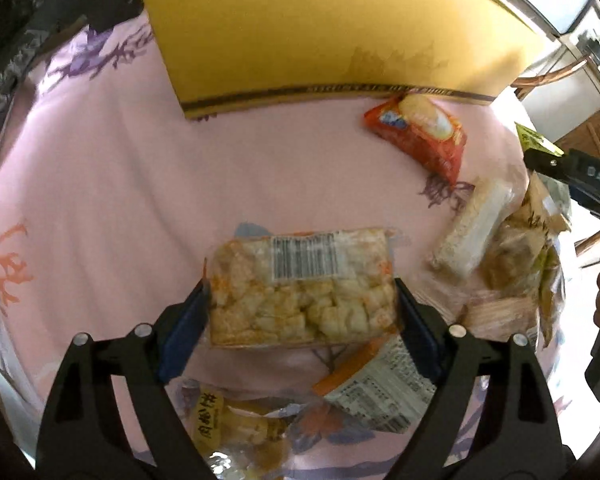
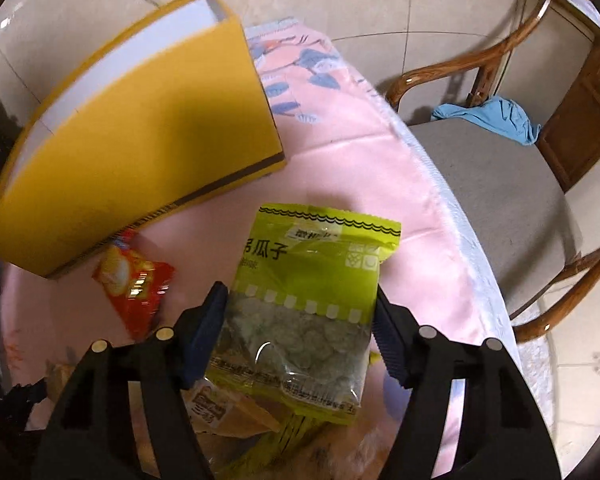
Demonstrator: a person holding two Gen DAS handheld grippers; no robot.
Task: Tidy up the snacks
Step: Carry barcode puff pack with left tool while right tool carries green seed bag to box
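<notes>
My left gripper (image 1: 302, 300) is shut on a clear pack of puffed rice crackers (image 1: 300, 288) with a barcode label, held above the pink cloth. My right gripper (image 2: 300, 320) is shut on a lime-green bag of melon seeds (image 2: 308, 312), lifted over the table. The right gripper also shows at the right edge of the left wrist view (image 1: 572, 172). A tall yellow box (image 1: 320, 28) stands at the back of the table and shows in the right wrist view (image 2: 140, 140) with its white inside visible. A red snack pack (image 1: 420, 136) lies by the box's base; it also shows in the right wrist view (image 2: 134, 284).
A pile of snack packs (image 1: 500, 256) lies at the right, with a white wafer pack (image 1: 472, 232). More packs (image 1: 380, 392) lie under my left gripper. The table's edge (image 2: 452, 216) runs right of the green bag, a wooden chair (image 2: 492, 184) with blue cloth beyond.
</notes>
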